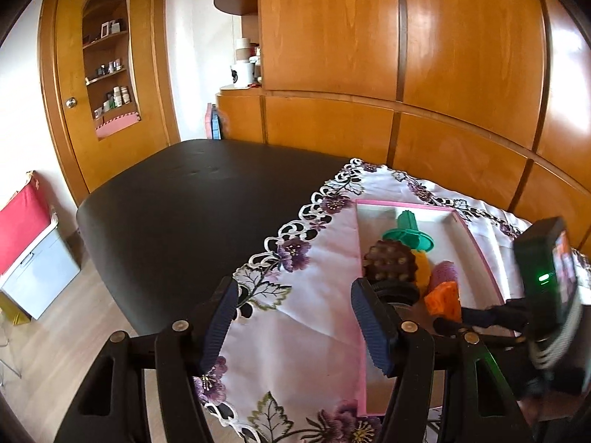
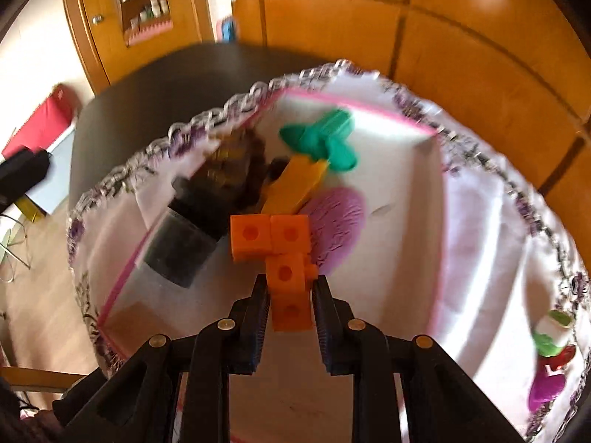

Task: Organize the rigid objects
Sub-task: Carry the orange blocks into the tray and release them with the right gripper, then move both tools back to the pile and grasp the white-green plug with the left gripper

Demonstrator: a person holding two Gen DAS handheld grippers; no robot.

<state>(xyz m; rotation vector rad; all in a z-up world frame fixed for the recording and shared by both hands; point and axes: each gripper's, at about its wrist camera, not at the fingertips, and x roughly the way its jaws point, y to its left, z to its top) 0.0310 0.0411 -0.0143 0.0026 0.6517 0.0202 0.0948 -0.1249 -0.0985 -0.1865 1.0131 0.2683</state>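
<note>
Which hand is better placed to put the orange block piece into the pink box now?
Right. The right gripper has its jaws shut on the orange block piece, above the pink box. The left gripper is open, holds nothing, and hangs beside the box.

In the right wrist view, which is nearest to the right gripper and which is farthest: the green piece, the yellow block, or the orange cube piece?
From the right gripper, nearest first:
1. Orange cube piece, held between its fingers.
2. Yellow block, just beyond, mid-tray.
3. Green piece, farthest, near the tray's back wall.
</note>
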